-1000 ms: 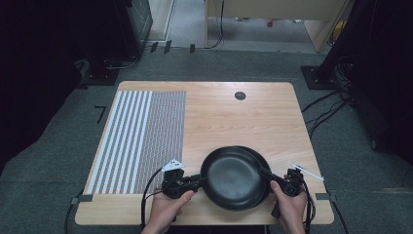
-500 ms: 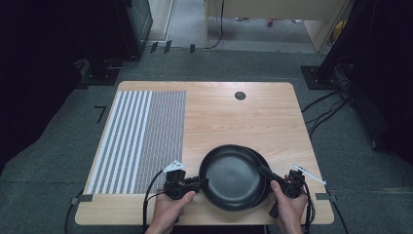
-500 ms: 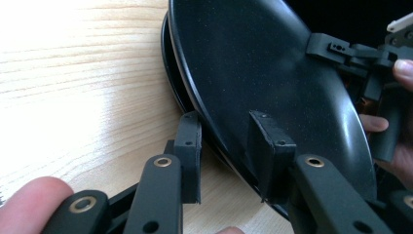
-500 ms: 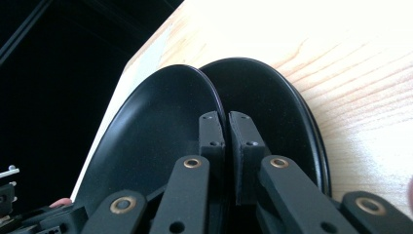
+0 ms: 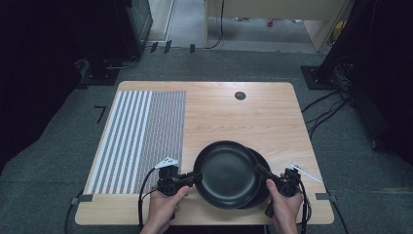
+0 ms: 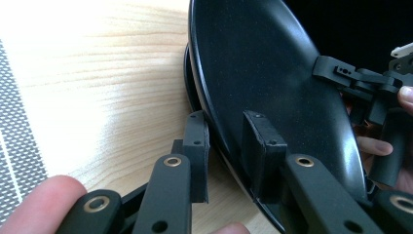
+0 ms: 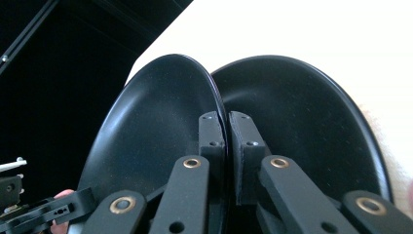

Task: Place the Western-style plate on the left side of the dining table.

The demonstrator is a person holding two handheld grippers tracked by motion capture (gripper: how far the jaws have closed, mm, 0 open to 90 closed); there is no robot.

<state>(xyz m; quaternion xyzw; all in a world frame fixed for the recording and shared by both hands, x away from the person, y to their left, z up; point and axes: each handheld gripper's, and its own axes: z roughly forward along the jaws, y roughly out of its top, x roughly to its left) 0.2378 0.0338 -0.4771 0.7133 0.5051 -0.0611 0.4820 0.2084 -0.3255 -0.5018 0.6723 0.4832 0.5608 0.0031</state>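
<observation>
Upper black plate (image 5: 226,173) held lifted off lower black plate (image 5: 259,185) at table (image 5: 234,117) near edge; rim pinched by left tongs (image 5: 195,177) and right tongs (image 5: 259,170) (opposite sides, for balance).

Wooden worktop (image 5: 272,117), striped mat (image 5: 141,134) on its left part, small dark round hole (image 5: 240,95) near the far edge, white pen (image 5: 305,172) at the right edge, grey carpet floor (image 5: 63,161), cables (image 5: 326,109) at right
</observation>
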